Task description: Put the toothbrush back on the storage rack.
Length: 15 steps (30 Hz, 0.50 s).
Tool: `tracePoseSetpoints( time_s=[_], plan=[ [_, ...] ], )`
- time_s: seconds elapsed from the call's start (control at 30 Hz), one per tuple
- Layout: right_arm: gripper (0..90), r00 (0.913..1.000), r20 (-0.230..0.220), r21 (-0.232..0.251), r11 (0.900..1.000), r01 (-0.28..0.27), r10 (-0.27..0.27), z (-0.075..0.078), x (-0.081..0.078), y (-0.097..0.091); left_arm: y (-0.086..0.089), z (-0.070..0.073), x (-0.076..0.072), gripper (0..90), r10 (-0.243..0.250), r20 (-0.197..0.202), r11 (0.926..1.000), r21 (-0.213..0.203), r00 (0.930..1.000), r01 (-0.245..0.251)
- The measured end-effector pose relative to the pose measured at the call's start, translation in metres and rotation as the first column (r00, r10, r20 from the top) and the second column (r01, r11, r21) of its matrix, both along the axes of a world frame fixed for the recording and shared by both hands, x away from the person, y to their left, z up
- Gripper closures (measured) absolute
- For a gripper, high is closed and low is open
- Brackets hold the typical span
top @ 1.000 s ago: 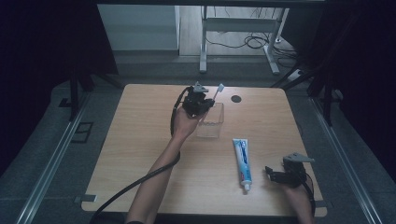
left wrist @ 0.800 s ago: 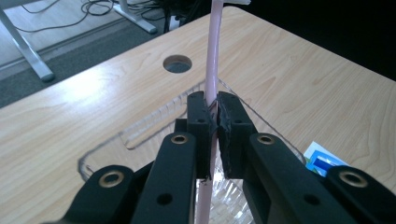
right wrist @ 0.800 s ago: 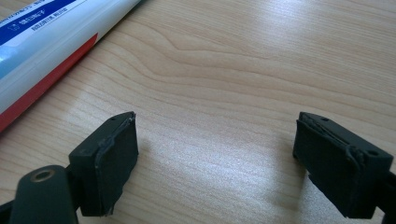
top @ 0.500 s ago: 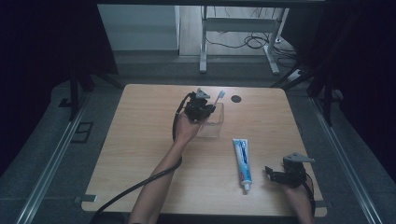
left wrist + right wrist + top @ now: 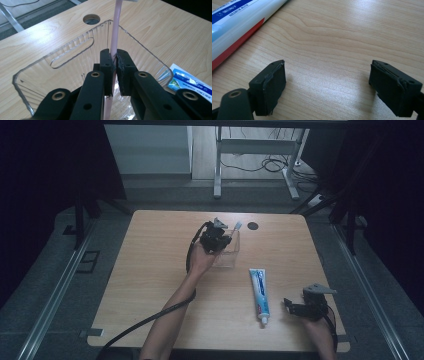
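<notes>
- Left hand-held gripper clamps the toothbrush over the clear box; a tilt could snag its rim.
- Right hand-held gripper gapes wide, empty.

you work at a pale wooden table with a round cable hole, grey carpet around it, dark curtains at both sides, and a metal desk frame with cables beyond.
</notes>
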State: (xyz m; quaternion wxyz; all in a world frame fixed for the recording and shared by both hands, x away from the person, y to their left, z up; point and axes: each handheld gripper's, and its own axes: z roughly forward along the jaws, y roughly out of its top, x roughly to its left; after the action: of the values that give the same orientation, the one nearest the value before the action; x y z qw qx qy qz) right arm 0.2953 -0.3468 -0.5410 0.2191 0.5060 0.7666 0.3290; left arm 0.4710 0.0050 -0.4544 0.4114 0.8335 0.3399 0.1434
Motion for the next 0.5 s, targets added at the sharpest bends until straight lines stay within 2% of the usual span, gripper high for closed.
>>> tracePoseSetpoints(
  time_s=[0.3,0.5],
  plan=[
    [13.8,1.0000,0.000,0.000,1.0000,0.000,0.000,0.0000,0.0000,0.0000,-0.0039,-0.0015,0.0007,82.0,-0.001,-0.009,0.9997,0.026,1.0000,0.001],
    [13.8,1.0000,0.000,0.000,1.0000,-0.001,0.001,0.0000,0.0000,0.0000,-0.0030,-0.0010,0.0006,79.5,0.002,-0.008,0.9997,0.022,1.0000,-0.002]
  ],
)
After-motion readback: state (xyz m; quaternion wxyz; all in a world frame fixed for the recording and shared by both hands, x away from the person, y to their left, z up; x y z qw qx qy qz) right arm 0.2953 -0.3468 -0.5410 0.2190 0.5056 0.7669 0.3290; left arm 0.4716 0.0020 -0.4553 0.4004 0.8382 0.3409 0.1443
